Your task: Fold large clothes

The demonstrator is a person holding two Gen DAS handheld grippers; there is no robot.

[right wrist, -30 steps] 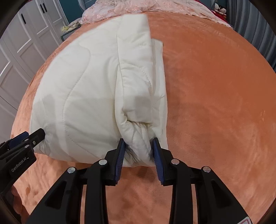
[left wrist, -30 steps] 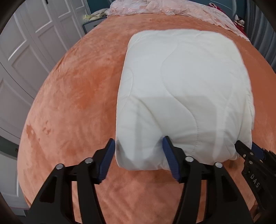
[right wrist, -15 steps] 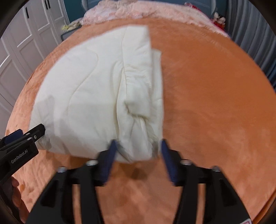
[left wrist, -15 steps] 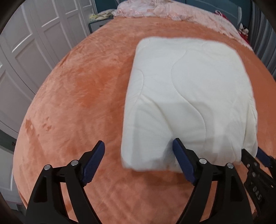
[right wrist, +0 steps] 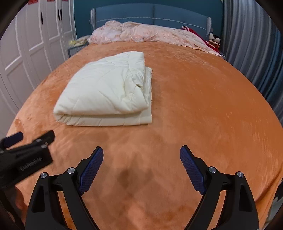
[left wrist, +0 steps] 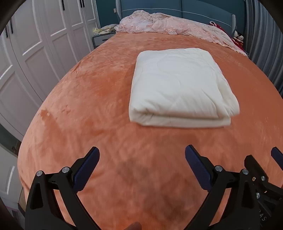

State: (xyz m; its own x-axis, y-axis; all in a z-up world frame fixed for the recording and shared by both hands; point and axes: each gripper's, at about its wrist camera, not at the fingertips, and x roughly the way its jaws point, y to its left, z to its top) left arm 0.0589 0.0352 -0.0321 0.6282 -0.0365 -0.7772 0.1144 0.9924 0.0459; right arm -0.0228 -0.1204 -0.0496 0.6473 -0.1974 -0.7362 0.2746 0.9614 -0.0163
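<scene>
A cream quilted comforter (left wrist: 178, 85) lies folded into a thick rectangle on the orange bed cover (left wrist: 88, 109). It also shows in the right wrist view (right wrist: 106, 92), with its folded layers stacked at the near edge. My left gripper (left wrist: 142, 156) is open and empty, well short of the comforter's near edge. My right gripper (right wrist: 141, 155) is open and empty too, pulled back from it. The left gripper also appears in the right wrist view (right wrist: 26, 139) at the lower left.
A pink lace bedspread (right wrist: 150, 35) is heaped at the head of the bed against a blue headboard (right wrist: 152, 14). White wardrobe doors (left wrist: 35, 53) stand on the left. A grey curtain (right wrist: 256, 53) hangs on the right. A nightstand (left wrist: 102, 39) is at the back left.
The right gripper let go of the comforter's corner and opened. Both grippers opened wide and drew back from the comforter, which now lies flat on the bed.
</scene>
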